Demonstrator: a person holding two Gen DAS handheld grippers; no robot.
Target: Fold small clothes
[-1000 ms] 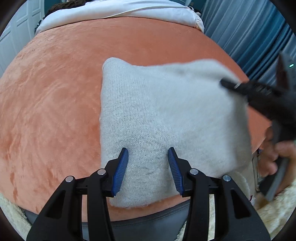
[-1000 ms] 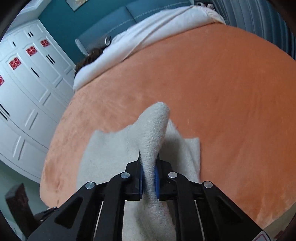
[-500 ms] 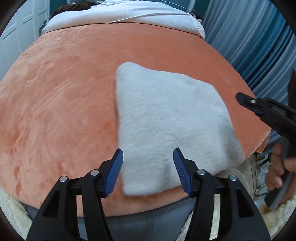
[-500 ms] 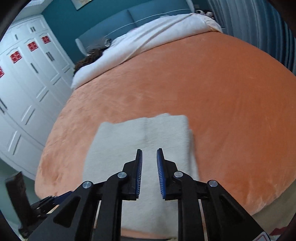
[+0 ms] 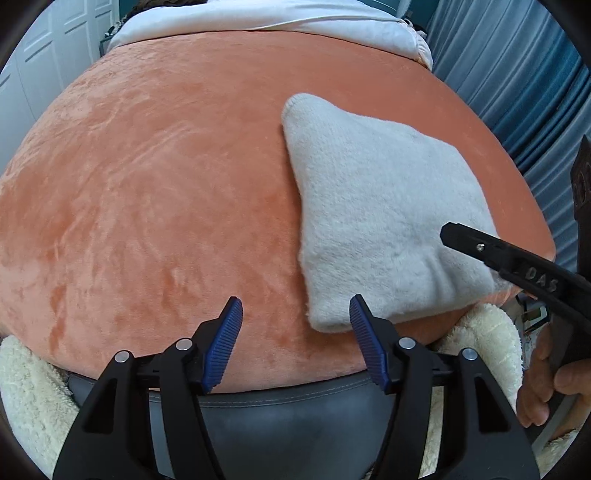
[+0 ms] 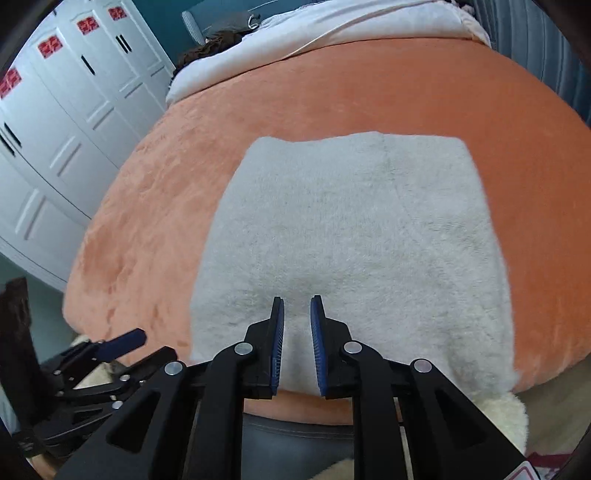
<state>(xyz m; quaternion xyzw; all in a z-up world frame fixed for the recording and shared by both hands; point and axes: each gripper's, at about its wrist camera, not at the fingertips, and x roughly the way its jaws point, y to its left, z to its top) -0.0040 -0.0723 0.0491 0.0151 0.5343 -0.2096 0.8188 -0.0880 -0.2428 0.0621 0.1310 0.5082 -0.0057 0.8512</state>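
Observation:
A folded light grey knitted garment (image 5: 380, 221) lies flat on the orange plush bed cover (image 5: 166, 192), near its front right edge. It fills the middle of the right wrist view (image 6: 354, 236). My left gripper (image 5: 295, 314) is open and empty, low at the bed's front edge, left of the garment's near corner. My right gripper (image 6: 297, 314) hovers over the garment's near edge with its jaws a small gap apart and nothing between them. It shows from the side in the left wrist view (image 5: 454, 236).
A white duvet (image 5: 266, 18) lies across the far end of the bed. White cupboards (image 6: 55, 122) stand to the left and blue curtains (image 5: 517, 81) to the right. A cream fluffy rug (image 5: 33, 387) lies below the bed's grey base (image 5: 295, 417).
My right gripper let go of the garment's fold and it now lies flat. The right gripper then moved down over its near edge. My left gripper drew back and to the left, off the garment.

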